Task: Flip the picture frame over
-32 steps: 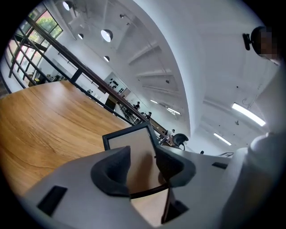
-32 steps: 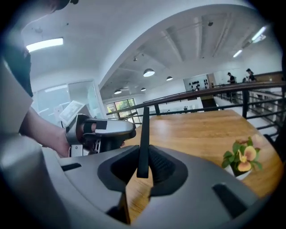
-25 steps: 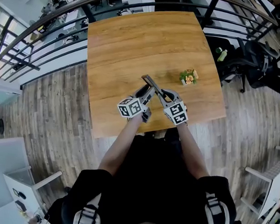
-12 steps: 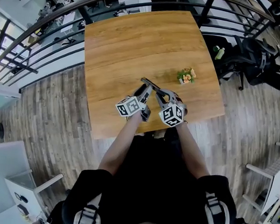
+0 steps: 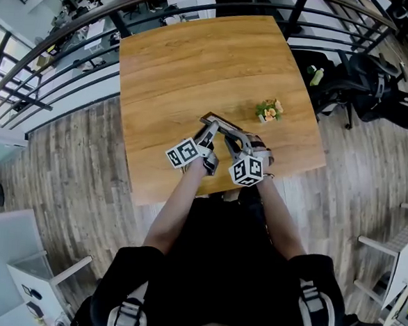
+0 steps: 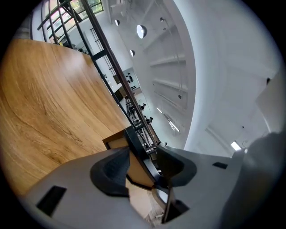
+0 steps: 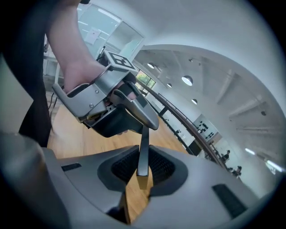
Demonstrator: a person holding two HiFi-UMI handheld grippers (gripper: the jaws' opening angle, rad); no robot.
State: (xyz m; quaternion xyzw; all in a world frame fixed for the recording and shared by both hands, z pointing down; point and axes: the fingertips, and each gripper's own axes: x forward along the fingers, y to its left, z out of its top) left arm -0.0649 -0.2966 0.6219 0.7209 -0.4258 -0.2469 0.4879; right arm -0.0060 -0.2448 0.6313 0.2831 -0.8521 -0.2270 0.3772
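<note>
Frame (image 5: 219,121) rotation has advanced over the last second. It is held just above the table (image 5: 197,61), near the front edge. Right gripper (image 5: 232,134) is clamped narrowly on its thin edge. Left gripper (image 5: 209,130), jaws wide, grips its thicker side. Flip is judged about half complete.

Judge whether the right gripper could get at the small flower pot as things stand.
Probably not yet: the right gripper is shut on the picture frame. Otherwise the way looks free: bare table lies between it and the flower pot.
</note>
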